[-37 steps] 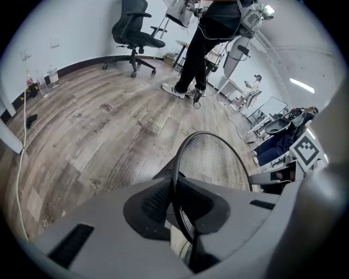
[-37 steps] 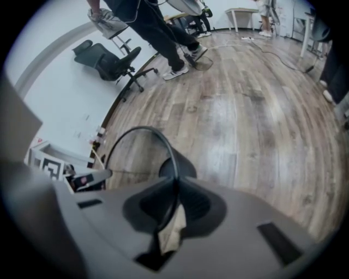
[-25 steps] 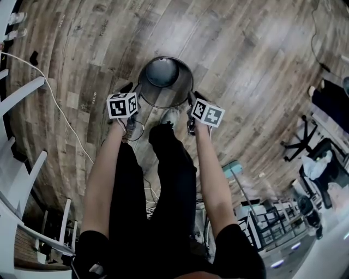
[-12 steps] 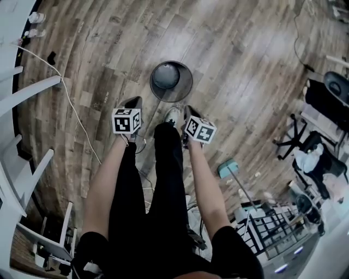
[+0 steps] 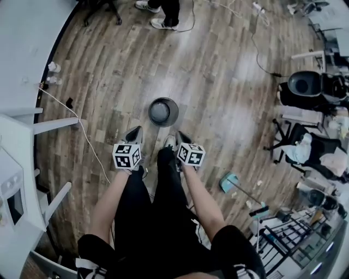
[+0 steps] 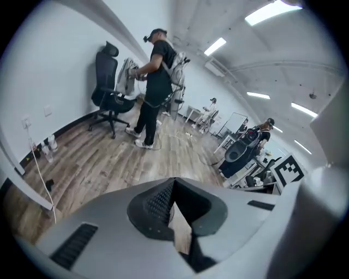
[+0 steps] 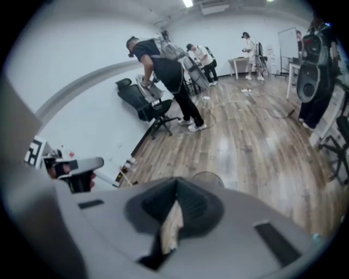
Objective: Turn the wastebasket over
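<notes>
left gripper [image 5: 135,132], right gripper [image 5: 180,135] higher, wastebasket [image 7: 210,175] half-hidden

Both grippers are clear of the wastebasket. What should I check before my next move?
1. Left gripper empty: ok, shut on nothing.
2. Right gripper empty: ok, shut on nothing.
3. Wastebasket standing on the floor, apart from both grippers: ok.
4. Wastebasket base up: cannot tell from above.
5. Cable clear of the wastebasket: ok, it lies off to the left.
6. Standing person clear: ok, far beyond the wastebasket.
</notes>
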`<state>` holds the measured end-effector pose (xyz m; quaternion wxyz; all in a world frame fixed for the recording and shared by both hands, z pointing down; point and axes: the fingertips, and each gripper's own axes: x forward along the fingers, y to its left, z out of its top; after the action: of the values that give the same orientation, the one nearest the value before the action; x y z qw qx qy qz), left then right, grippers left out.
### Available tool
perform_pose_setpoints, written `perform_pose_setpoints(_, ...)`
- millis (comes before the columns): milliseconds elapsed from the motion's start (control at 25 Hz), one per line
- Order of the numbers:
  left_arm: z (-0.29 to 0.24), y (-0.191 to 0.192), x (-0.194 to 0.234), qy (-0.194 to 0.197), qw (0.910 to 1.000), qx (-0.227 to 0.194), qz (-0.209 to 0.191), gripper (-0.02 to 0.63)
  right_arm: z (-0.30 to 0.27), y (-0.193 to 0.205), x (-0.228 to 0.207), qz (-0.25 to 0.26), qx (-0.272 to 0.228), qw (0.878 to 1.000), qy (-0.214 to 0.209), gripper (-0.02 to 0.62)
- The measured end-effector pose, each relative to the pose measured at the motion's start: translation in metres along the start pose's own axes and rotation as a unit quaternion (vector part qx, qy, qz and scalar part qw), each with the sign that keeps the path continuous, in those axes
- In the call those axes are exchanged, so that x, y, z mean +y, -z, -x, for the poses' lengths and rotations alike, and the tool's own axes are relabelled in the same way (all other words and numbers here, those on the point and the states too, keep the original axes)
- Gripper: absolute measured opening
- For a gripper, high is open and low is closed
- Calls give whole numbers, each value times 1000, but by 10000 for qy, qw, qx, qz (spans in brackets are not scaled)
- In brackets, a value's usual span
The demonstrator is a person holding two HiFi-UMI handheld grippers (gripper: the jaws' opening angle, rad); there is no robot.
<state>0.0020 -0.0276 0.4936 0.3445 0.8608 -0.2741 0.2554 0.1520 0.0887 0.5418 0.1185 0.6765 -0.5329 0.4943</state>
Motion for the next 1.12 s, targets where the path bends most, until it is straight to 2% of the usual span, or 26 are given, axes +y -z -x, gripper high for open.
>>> perform_pose_setpoints(120, 52, -66, -40, 261, 9974, -559, -378, 34, 56, -47, 42, 67, -608, 9980, -125, 32)
perform_pose_setpoints(240, 104, -117, -84, 431, 9904, -1088, -736, 34, 111, -83, 70, 42, -1173, 9927, -270, 32)
perform_pose_setpoints(440, 191, -169, -151, 580, 9697, -1948, -1355, 34, 199, -118, 106, 118, -1942, 9799, -445, 32)
perform_pose_setpoints(600, 247, -185, -184, 496, 9485, -2508, -1872, 34, 257, -131, 135, 487, -2373, 9678, -687, 32)
perform_pose_setpoints(720, 282, -188, -204, 642, 9396, -2794, -1870, 34, 295, -129, 156, 710, -2752, 9558, -747, 32)
perform_pose_setpoints(880, 300, -175, -210, 649, 9357, -2978, -1777, 34, 324, -111, 172, 602, -2957, 9494, -874, 32)
perform_pose_setpoints(960, 298, -169, -213, 631, 9377, -2948, -1729, 34, 331, -103, 175, 517, -2984, 9488, -900, 32)
perform_pose_setpoints(1040, 296, -167, -217, 686, 9388, -2904, -1719, 34, 338, -101, 176, 556, -2997, 9483, -885, 32)
perform_pose_setpoints(1120, 292, -168, -219, 729, 9358, -2930, -1817, 34, 342, -103, 177, 666, -3043, 9463, -863, 32)
